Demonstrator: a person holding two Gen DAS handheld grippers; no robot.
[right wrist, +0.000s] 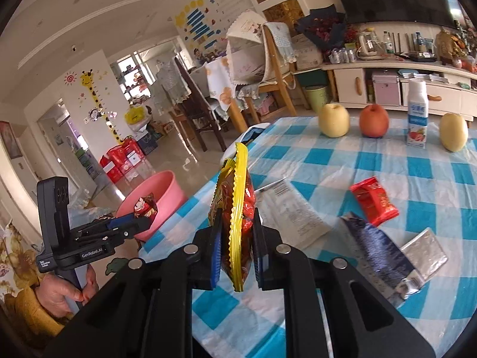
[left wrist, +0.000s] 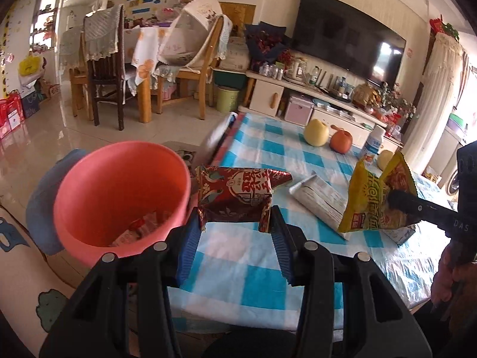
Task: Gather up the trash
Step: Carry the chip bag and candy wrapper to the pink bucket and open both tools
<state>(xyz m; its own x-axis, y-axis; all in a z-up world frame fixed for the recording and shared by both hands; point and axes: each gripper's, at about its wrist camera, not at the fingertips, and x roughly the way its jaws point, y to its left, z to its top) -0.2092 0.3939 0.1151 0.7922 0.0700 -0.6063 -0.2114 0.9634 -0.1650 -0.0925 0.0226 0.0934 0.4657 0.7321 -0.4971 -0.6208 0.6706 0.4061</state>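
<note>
Both grippers are loaded. The left gripper (left wrist: 235,223) is clamped on a dark red snack wrapper (left wrist: 238,197), the pads pressed against its two sides; in the left wrist view the wrapper is held just beside the rim of the pink basin (left wrist: 119,185), which lies at 9 o'clock of it. The right gripper (right wrist: 237,238) is pinched on a yellow-edged chip bag (right wrist: 235,208), held edge-on and upright above the checked tablecloth (right wrist: 387,179).

Done so far, as judged: some wrapper is already seen at the bottom of the basin. Neither held item is released yet.

Left on the table, right wrist view: a small red packet (right wrist: 374,204) at 3 o'clock of the chip bag, a dark blue wrapper (right wrist: 378,247) and a silver foil pouch (right wrist: 423,253) at 4 o'clock, and a flat white printed packet (right wrist: 292,208) just beside the bag. The fruit and the yogurt bottle (right wrist: 417,113) at 1 o'clock are judged not to be trash.

Estimate: the task is under halfway.
</note>
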